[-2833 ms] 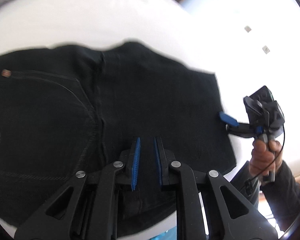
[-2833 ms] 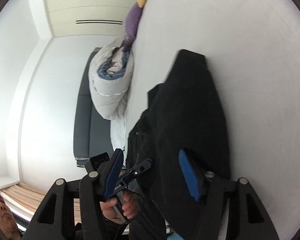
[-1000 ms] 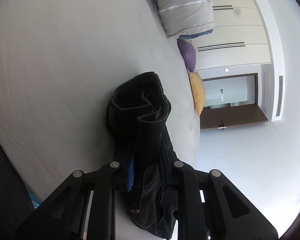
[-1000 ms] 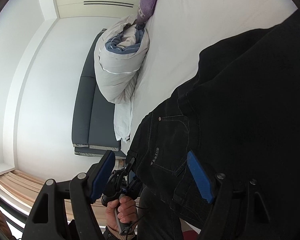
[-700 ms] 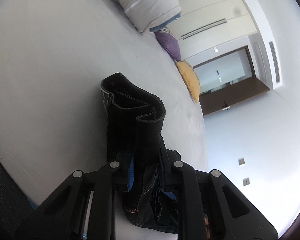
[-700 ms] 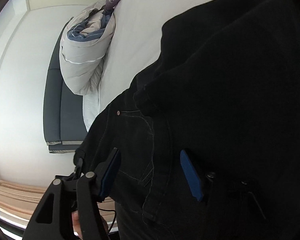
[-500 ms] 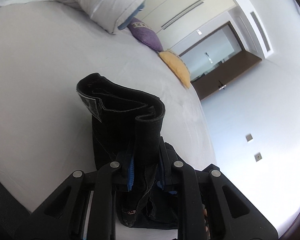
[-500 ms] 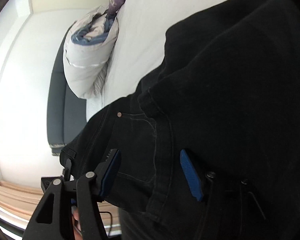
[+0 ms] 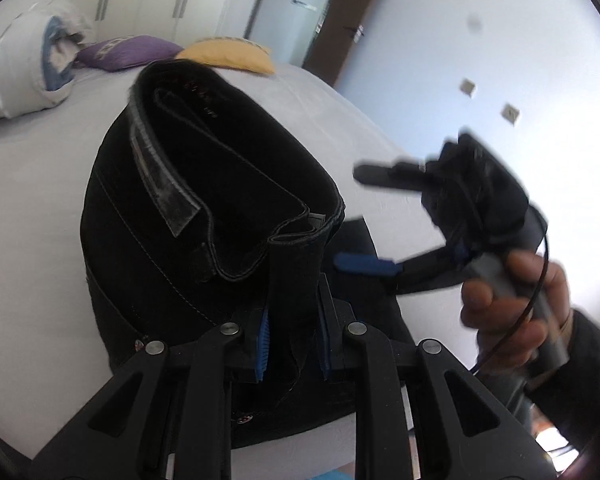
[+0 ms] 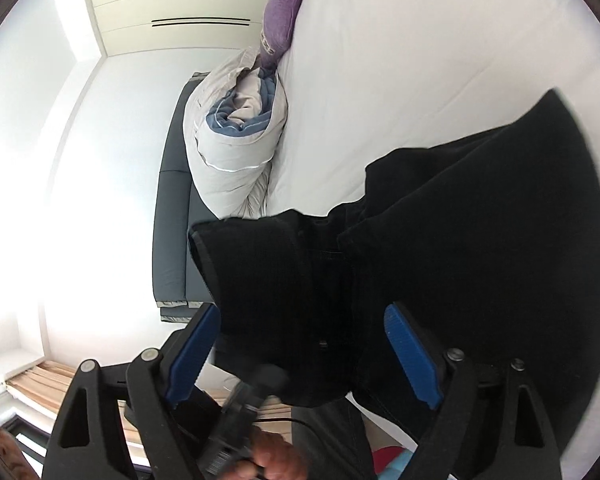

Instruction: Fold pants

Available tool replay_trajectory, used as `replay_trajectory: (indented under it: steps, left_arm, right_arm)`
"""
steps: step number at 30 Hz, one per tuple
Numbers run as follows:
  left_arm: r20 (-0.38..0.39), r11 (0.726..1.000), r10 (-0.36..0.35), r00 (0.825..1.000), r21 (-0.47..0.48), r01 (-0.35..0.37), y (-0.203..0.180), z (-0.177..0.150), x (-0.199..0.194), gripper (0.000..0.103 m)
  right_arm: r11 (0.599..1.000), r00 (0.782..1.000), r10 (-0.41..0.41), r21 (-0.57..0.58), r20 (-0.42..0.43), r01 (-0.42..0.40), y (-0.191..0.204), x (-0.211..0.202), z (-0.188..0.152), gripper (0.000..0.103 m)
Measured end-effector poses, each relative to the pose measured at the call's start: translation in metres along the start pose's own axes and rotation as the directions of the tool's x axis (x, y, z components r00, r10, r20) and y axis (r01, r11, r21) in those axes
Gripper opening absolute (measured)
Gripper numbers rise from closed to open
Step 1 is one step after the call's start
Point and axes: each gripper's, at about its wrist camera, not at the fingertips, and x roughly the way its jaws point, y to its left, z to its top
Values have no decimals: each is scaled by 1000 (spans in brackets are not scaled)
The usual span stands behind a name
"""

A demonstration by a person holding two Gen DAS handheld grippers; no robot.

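Black pants (image 9: 204, 216) lie partly folded on a white bed (image 9: 28, 208). My left gripper (image 9: 292, 336) is shut on a thick fold of the pants and lifts the waistband end up off the bed. My right gripper (image 10: 300, 344) is open, its blue pads on either side of the lifted cloth without closing on it. The pants (image 10: 480, 248) spread across the bed in the right wrist view. The right gripper (image 9: 376, 224) also shows in the left wrist view, held open in a hand to the right of the pants.
A rolled grey duvet (image 9: 24, 72), a purple cushion (image 9: 132, 50) and a yellow cushion (image 9: 228, 54) lie at the head of the bed. A dark sofa (image 10: 172, 224) stands beside the bed. The bed's near edge is just below the pants.
My left gripper has lifted and turned with the fold of pants, so the cloth now stands open higher. My right gripper has pulled back from the cloth and stays open.
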Motion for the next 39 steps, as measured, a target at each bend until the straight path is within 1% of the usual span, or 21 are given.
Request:
replay_trajectory:
  steps: [2,3,6,9,10,12,14,16,20,21,23,24,27,28,29,30,31,32,34,35,39]
  left_arm:
    - [-59,996,3,998,90,3,-28,-17,16,17]
    - [-82,992,2,997,128,8,-41,-25,22,17]
    - [-109,967,48,993,253,-19,-72,-42,33,17]
    - [-89,933,117,989,352,-79,-91,-53,33,17]
    - [-73,923,133,988,373,-97,-94,-52,33,17]
    - [-41,900,169,985,415,-137,-96,-49,33,17]
    - [-18,878,187,982,451,-158,-104,-53,32,17]
    - [1,851,205,979,494,-179,-114,-59,32,17]
    - [38,785,253,967,576,-228,-111,-74,24,17]
    - [54,765,264,963,596,-243,-112,-75,24,17]
    - [84,721,287,954,637,-273,-118,-78,27,17]
    - [94,702,296,950,653,-284,-120,-79,30,17]
    - [111,658,316,942,689,-302,-126,-86,33,17]
    - [113,652,316,942,696,-302,-130,-90,29,17]
    - [115,643,317,941,703,-302,-130,-92,31,17]
    - [122,635,318,940,709,-307,-130,-93,31,17]
    - [129,625,319,939,716,-311,-130,-93,31,17]
    - [133,616,320,938,723,-313,-131,-94,32,17]
    - [127,609,317,940,732,-305,-130,-93,37,17]
    - [128,602,316,940,739,-303,-137,-96,33,17]
    - [153,566,307,939,764,-309,-139,-93,38,17]
  right_arm:
    - [1000,1000,-19,-6,1,19,-3,-12,-4,94]
    - [1000,1000,-30,-3,-1,30,-5,-17,-6,94]
    - [997,997,-75,11,-1,75,-13,-30,-10,94]
    - [993,993,-116,-1,-17,116,-14,-34,-15,94]
    - [989,989,-145,-11,-29,145,-13,-32,-17,94]
    - [973,970,-233,-10,-69,233,-18,-30,-22,94]
    - [973,968,-230,-12,-102,230,-20,-22,-25,94]
    - [975,969,-224,-20,-109,223,-19,-15,-25,94]
    - [991,987,-133,17,-90,135,-14,-16,-16,94]
    - [990,986,-141,16,-90,143,-12,-15,-14,94]
    - [974,969,-225,-20,-104,224,-7,-8,-11,94]
    - [964,956,-265,-45,-121,262,-4,-4,-10,90]
    - [920,913,-381,-160,-145,358,6,7,-13,62]
    - [911,905,-398,-181,-150,371,7,8,-13,44]
    - [908,903,-404,-181,-147,377,6,5,-13,32]
    - [908,903,-405,-173,-140,381,2,0,-13,31]
    - [906,903,-409,-173,-128,386,-2,-5,-13,22]
    - [902,902,-416,-177,-118,393,-4,-9,-14,19]
    - [896,900,-425,-185,-99,403,-9,-15,-18,19]
    - [892,899,-429,-197,-85,407,-10,-17,-20,18]
    - [898,916,-400,-206,-17,388,-8,-26,-22,17]
